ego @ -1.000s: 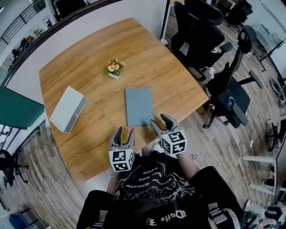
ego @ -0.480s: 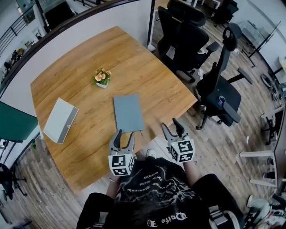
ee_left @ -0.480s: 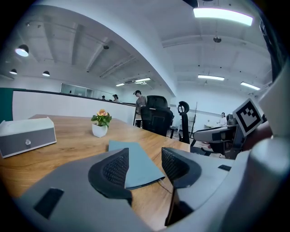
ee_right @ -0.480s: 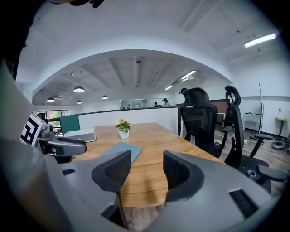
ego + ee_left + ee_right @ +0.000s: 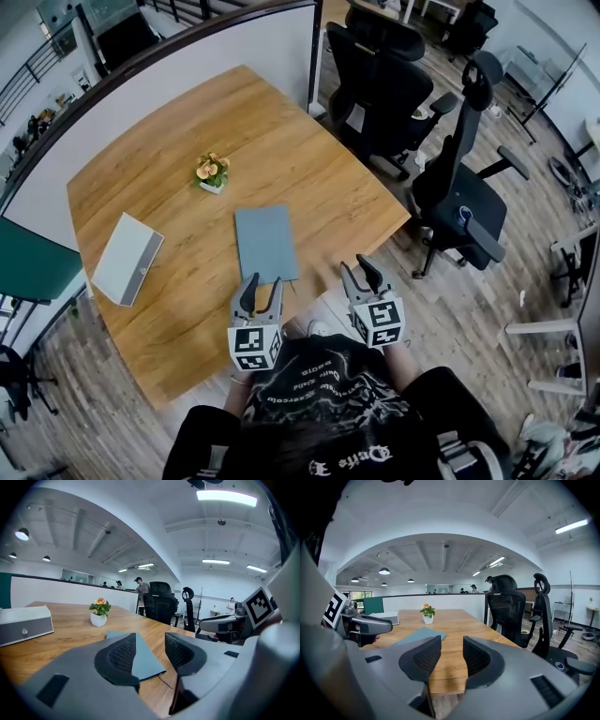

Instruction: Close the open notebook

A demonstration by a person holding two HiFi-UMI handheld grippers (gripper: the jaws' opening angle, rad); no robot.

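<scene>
Grey-blue and lying flat, the notebook [image 5: 265,245] rests closed on the wooden table [image 5: 169,169], its cover up, near the table's front edge and a little toward the right corner. Behind it, well apart, stands a small potted plant [image 5: 212,172] with orange flowers in a white pot, and a white box with a grey side [image 5: 127,258] lies off to the left near the table's left edge. The left gripper [image 5: 262,286] hangs over the front edge of the table just short of the notebook's near end. Its jaws have just been closing but stand moderately apart with nothing between them. Its own view shows the notebook's near corner through the gap, beyond the ribbed pads [image 5: 123,654] and untouched. The right gripper [image 5: 355,270] is held beside the table's right front corner, over the plank floor rather than the tabletop. Its jaws have likewise just been closing to a narrower gap – still parted, gripping nothing, with only the table edge seen between them. A white partition [image 5: 187,56] runs along the table's far side, and two black office chairs [image 5: 380,75] [image 5: 464,202] stand to the right.
</scene>
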